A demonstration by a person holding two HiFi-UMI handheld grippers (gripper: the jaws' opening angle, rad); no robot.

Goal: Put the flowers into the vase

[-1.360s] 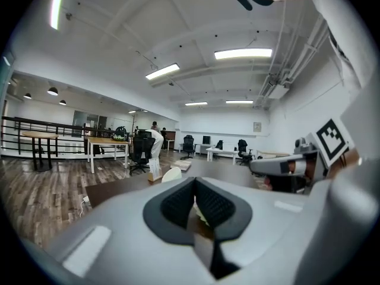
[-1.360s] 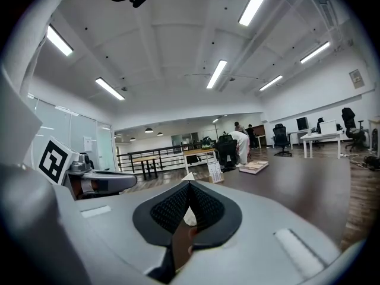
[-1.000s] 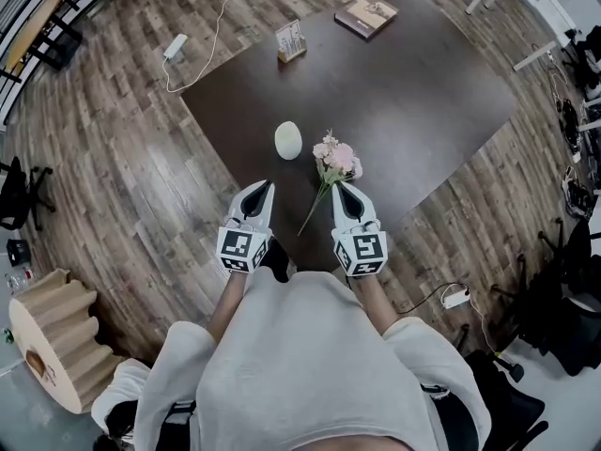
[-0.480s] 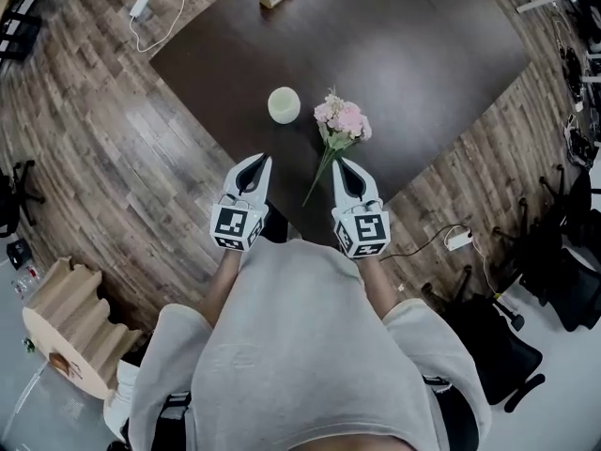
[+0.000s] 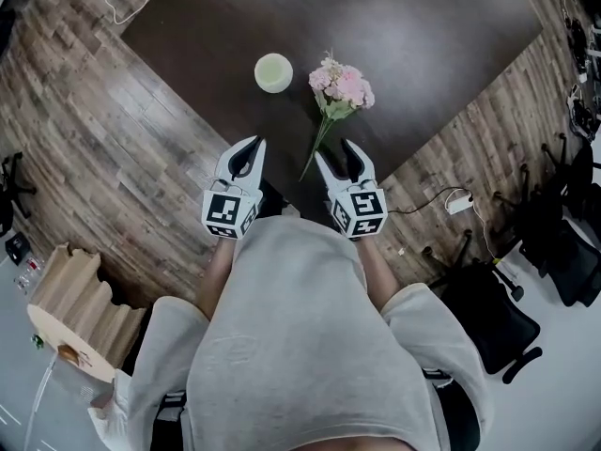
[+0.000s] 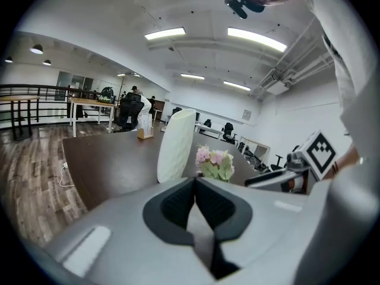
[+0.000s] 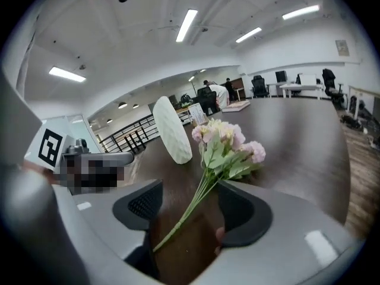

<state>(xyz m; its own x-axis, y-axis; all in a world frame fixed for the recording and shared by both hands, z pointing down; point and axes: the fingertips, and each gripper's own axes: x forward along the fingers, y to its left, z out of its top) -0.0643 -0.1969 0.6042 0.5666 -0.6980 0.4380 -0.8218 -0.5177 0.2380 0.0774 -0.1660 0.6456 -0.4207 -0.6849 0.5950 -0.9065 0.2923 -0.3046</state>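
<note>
Flowers [image 5: 339, 86], a pink bunch on green stems, lie flat on the dark table [image 5: 441, 36], with the blooms away from the person and the stems pointing back toward the near edge. Just beside the blooms, on their left in the head view, the white vase [image 5: 273, 72] stands upright and apart from them.

The right gripper [image 5: 336, 151] hangs low over the near edge. Its 2 jaws have just been opening and stand wide. In the right gripper view the stem ends lie between them, seemingly touching neither pad, though the wide lens makes that hard to judge.

The left gripper [image 5: 247, 150] is clenched on nothing, its 2 jaws pressed together. It points toward the vase and is short of it.

Wood-plank floor [image 5: 113, 139] surrounds the table.
</note>
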